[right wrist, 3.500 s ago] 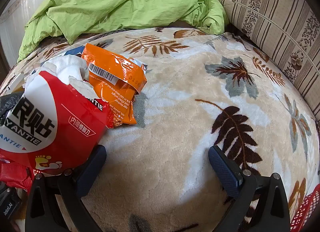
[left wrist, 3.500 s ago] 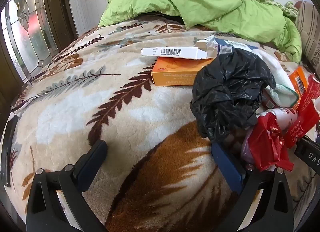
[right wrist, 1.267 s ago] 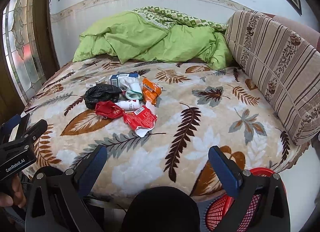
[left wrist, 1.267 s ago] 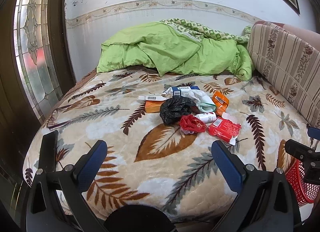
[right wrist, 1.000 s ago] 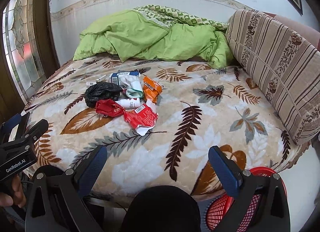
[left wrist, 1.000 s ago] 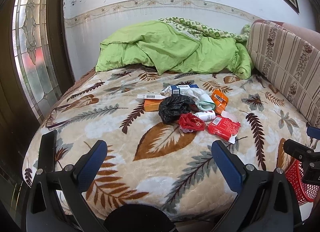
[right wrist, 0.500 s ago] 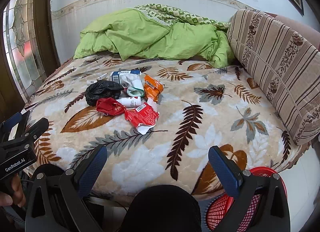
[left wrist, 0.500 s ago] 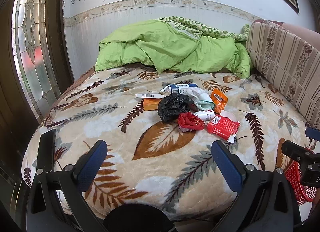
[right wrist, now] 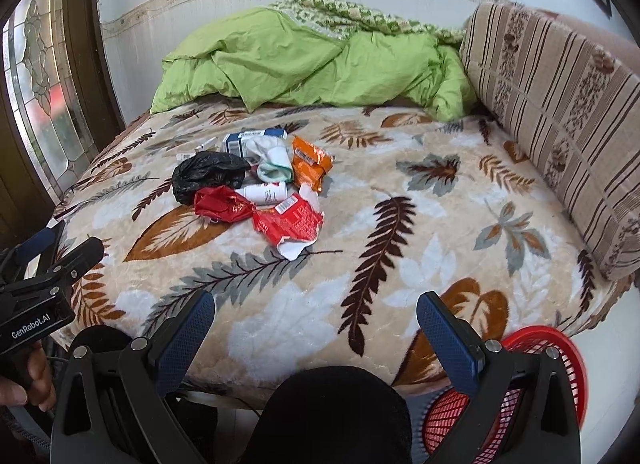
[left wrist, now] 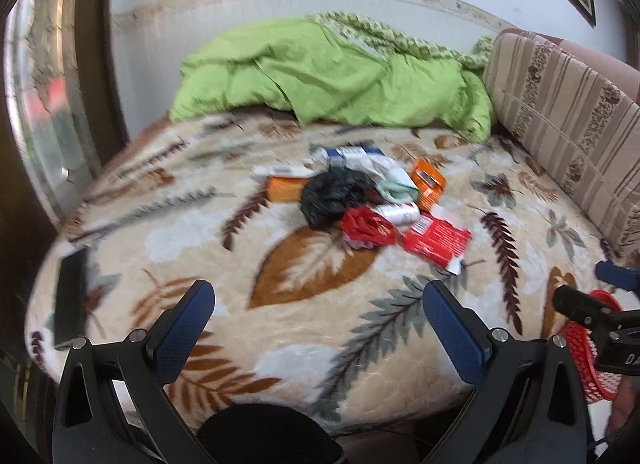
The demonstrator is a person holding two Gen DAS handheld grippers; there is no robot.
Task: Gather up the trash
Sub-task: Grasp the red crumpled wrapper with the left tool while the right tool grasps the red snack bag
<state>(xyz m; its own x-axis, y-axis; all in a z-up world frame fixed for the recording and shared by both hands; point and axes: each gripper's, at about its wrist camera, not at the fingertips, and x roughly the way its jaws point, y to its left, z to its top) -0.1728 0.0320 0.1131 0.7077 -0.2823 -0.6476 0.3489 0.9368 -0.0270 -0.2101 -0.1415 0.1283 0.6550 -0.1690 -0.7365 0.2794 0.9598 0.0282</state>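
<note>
A pile of trash lies mid-bed: a black plastic bag (left wrist: 334,196) (right wrist: 206,176), a crumpled red wrapper (left wrist: 366,228) (right wrist: 222,204), a flat red packet (left wrist: 438,240) (right wrist: 288,222), an orange packet (left wrist: 428,184) (right wrist: 310,164), a white bottle (right wrist: 264,192), an orange box (left wrist: 282,188) and a blue-white box (right wrist: 252,140). My left gripper (left wrist: 318,324) is open and empty at the bed's near edge, well short of the pile. My right gripper (right wrist: 314,328) is open and empty, also at the near edge. A red mesh basket (right wrist: 536,384) (left wrist: 584,348) stands on the floor at the right.
A green duvet (right wrist: 312,60) is heaped at the far end of the leaf-patterned blanket (right wrist: 400,224). A striped cushion (right wrist: 560,104) lines the right side. A glazed door (right wrist: 44,96) is on the left. A dark flat object (left wrist: 72,300) lies at the bed's left edge.
3.5 s ago both grippers were close over the trash; they have since pulled back to the bed's foot. In the last half second the left view shifted slightly closer, and is blurred.
</note>
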